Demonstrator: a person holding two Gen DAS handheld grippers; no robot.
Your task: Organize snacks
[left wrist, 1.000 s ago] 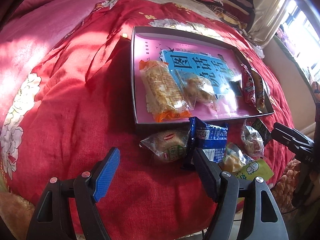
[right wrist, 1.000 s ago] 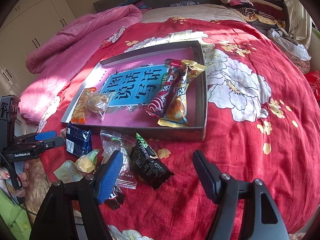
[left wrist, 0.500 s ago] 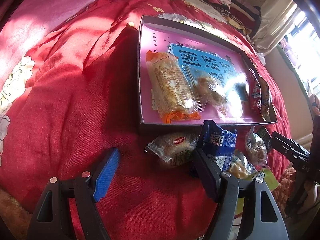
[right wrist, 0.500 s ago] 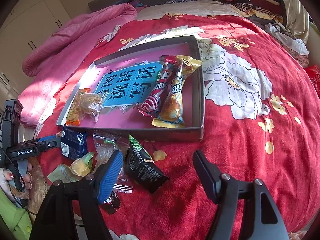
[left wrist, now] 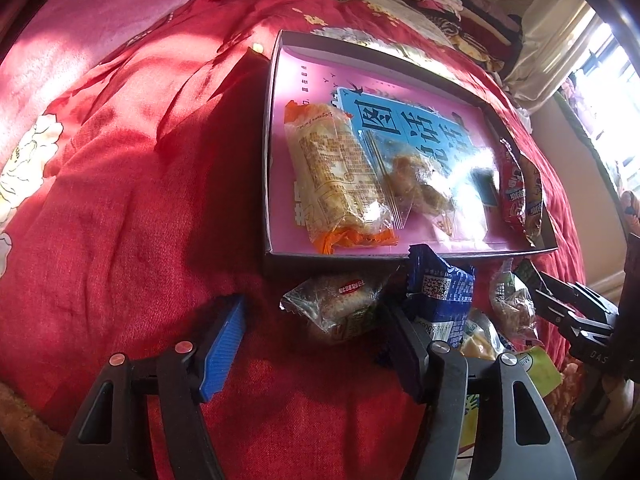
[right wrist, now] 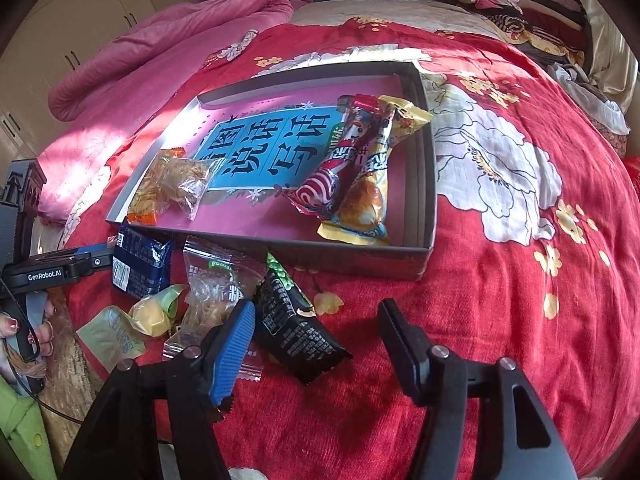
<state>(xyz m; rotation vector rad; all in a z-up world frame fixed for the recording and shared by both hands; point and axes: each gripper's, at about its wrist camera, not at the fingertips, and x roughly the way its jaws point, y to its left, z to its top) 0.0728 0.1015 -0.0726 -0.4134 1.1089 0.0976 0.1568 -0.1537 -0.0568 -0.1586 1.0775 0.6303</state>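
Observation:
A shallow grey box (left wrist: 267,184) (right wrist: 428,184) with a pink and blue printed floor lies on the red quilt. Inside are an orange-ended cracker pack (left wrist: 334,176), a clear bag of fried snack (left wrist: 416,188) (right wrist: 176,184), and two red and yellow stick packs (right wrist: 352,176) (left wrist: 520,196). In front of the box lie a clear bread pack (left wrist: 340,308), a blue packet (left wrist: 440,300) (right wrist: 140,264), a black packet (right wrist: 296,320), a clear packet (right wrist: 212,292) and a yellow-green packet (right wrist: 152,312). My left gripper (left wrist: 316,340) is open, the bread pack lying between its fingers. My right gripper (right wrist: 316,344) is open, the black packet between its fingers.
A pink duvet (right wrist: 160,40) lies bunched at the bed's far left. Folded clothes (right wrist: 520,4) are stacked at the far right by a curtain. The bed's near edge lies just below the loose snacks. The person's hand (right wrist: 28,328) holds the left gripper's handle.
Both grippers have moved forward and lower toward the loose snacks in front of the box. The bread pack now lies between the left fingers, the black packet between the right fingers. Both stay open.

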